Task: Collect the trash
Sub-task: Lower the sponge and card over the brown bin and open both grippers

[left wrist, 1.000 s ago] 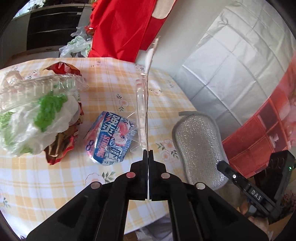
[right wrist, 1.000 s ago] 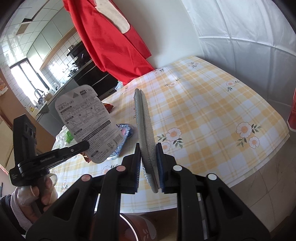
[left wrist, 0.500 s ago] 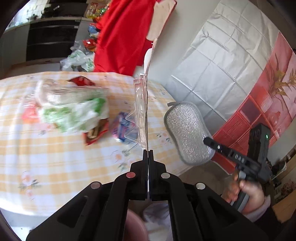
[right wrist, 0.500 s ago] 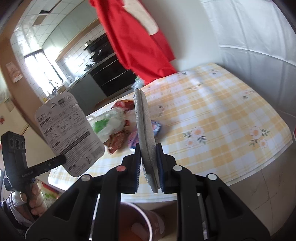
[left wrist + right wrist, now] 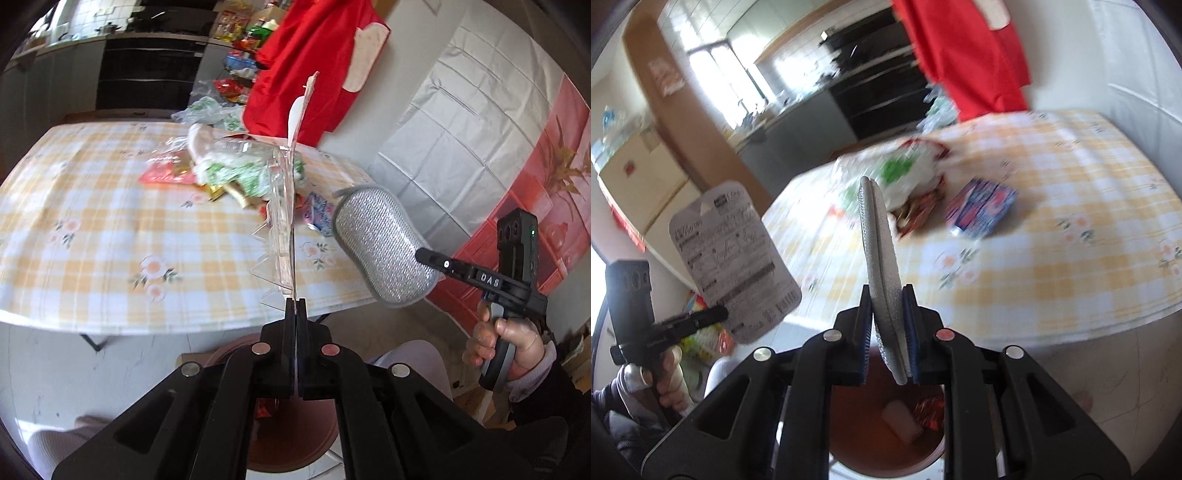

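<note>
Both hands are off the table (image 5: 110,236) now and out over the bin (image 5: 886,446), so this reads as the carry-and-drop step. The left gripper (image 5: 295,306) is clenched tight on the bottom edge of a blister pack (image 5: 284,221), holding it upright. The right gripper (image 5: 888,295) is clamped on a sponge (image 5: 879,251), jaws partly apart because of its thickness.

The bin sits on the floor right below both grippers, just off the table edge, with a white scrap and a red wrapper already inside. Next move, I'd judge: get each piece centred above the opening, tip down, and let go. The pack is tall and light, so it could catch the rim or flutter aside.

The pack is clear moulded plastic on a printed white card, stiff and thin. The sponge is silvery, glittery, with a grey border, soft and flat. A pile of wrappers (image 5: 229,173) and a blue packet (image 5: 979,210) are left on the table.
</note>
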Demonstrator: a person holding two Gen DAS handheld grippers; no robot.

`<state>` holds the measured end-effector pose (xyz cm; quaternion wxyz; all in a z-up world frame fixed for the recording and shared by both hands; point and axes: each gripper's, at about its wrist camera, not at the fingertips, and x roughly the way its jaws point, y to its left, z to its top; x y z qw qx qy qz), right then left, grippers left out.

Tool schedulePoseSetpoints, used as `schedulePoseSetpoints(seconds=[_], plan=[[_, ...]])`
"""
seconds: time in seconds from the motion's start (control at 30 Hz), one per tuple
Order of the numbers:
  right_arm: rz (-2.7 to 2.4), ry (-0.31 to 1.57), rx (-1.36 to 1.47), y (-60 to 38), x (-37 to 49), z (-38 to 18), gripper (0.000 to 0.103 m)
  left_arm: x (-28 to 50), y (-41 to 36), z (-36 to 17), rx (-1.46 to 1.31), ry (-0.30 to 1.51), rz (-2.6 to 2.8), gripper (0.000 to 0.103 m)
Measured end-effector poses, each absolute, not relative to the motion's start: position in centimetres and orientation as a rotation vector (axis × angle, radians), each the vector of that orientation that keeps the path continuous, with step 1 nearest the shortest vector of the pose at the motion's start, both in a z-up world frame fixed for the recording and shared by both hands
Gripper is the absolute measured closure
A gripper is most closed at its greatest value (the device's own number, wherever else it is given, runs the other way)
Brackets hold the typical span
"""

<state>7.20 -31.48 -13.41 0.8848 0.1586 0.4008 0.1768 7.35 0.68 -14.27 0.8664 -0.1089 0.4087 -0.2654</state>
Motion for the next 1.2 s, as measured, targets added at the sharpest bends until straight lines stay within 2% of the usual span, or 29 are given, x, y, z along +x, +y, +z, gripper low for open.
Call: schedulePoseSetpoints(seconds=[0.53, 0.6, 0.7, 0.77, 0.83, 1.03, 1.2], plan=[[0.473, 1.096, 0.265, -24.1, 3.8, -19.7, 0.081, 3.7, 3.2, -18.4, -0.325, 0.947, -0.539, 0.102], [0.487, 1.108, 0.268, -23.9, 3.7, -19.7, 0.072, 3.6, 3.2, -18.8, -0.334, 0.958, -0.541, 0.102], [0.486, 1.074, 0.272, -23.9, 3.6, -19.1, 0.047, 3.4, 3.0, -19.1, -0.343, 0.971, -0.545, 0.102], [0.456, 1.034, 0.265, -24.2, 3.6, -18.3, 0.018, 3.3, 2.8, -19.3, -0.341, 0.978, -0.548, 0.102], [0.409, 0.96, 0.245, -24.4, 3.5, -17.1, 0.008, 3.3, 2.7, -19.3, -0.336, 0.983, -0.552, 0.102], [0.265, 0.75, 0.203, -24.8, 3.2, -14.4, 0.006, 3.4, 2.1, -20.0, -0.323, 1.02, -0.561, 0.102], [0.18, 0.725, 0.255, -25.6, 3.5, -14.7, 0.006, 3.6, 1.5, -20.7, -0.316, 1.056, -0.578, 0.102]])
